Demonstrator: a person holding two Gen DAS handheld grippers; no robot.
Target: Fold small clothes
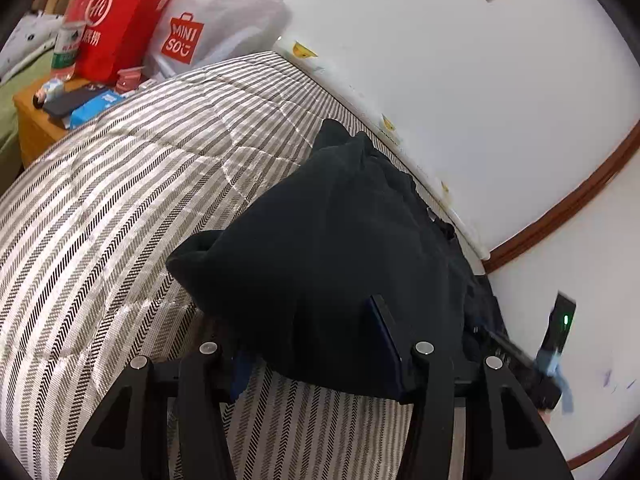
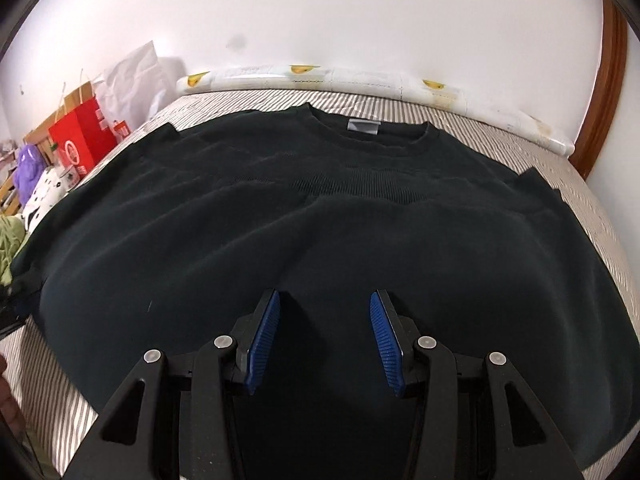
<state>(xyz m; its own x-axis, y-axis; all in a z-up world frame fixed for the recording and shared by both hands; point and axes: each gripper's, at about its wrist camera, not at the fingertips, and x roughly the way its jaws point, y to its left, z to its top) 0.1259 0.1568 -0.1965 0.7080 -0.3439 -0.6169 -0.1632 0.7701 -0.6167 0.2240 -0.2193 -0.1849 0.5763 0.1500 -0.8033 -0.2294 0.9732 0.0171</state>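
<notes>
White wall (image 2: 320, 12) behind a bed (image 2: 580, 184) under a grey-and-white striped cover. Spread flat across the middle of the bed: black top (image 2: 320, 220), collar toward the bed's wall side, grey label (image 2: 363, 126) inside the neck, both sleeves reaching out toward the bed's two ends. Above the top's lower part, nearest the bed's front edge: right claw (image 2: 324, 336), set moderately wide, blue pads (image 2: 264, 336) facing each other, nothing pinched between them. At one end of the bed, close to its wall side: a bunched mound of the same black cloth, heaped over and between the fingers of the left claw (image 1: 312, 340). Fingers apart, one largely hidden under the fabric. Cannot tell whether the pads press on the cloth or merely flank it. Beyond the bed's far end: small wooden bench (image 1: 28, 120) carrying a red paper bag (image 1: 120, 20) and a white shopping bag (image 1: 224, 8)
</notes>
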